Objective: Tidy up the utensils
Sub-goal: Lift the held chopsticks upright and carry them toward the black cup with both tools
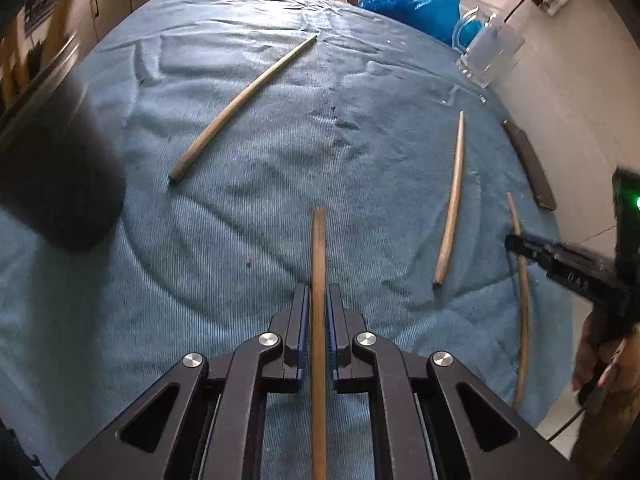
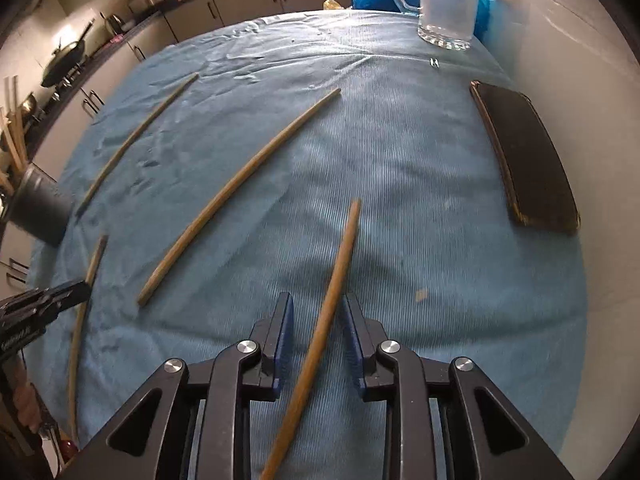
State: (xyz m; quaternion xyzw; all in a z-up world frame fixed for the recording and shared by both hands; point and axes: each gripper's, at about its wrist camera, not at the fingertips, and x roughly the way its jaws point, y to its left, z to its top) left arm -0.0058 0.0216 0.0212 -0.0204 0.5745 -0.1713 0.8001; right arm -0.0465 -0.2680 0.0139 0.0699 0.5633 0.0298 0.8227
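Note:
Several wooden chopsticks lie on a blue cloth (image 1: 280,120). My left gripper (image 1: 319,300) is shut on one chopstick (image 1: 318,248), which runs straight forward between the blue pads. My right gripper (image 2: 316,312) is open around another chopstick (image 2: 340,264) that lies on the cloth between the jaws without touching the pads. Loose chopsticks lie at the far left (image 1: 240,108) and at the right (image 1: 452,200). A dark holder cup (image 1: 52,168) with chopsticks in it is at the left, blurred. The right gripper also shows in the left wrist view (image 1: 516,244).
A clear glass mug (image 2: 446,4) stands at the far right of the table. A dark phone (image 2: 528,160) lies by the right edge next to a white wall. A blue plastic bag (image 1: 412,4) lies behind the table. Kitchen cabinets run along the back.

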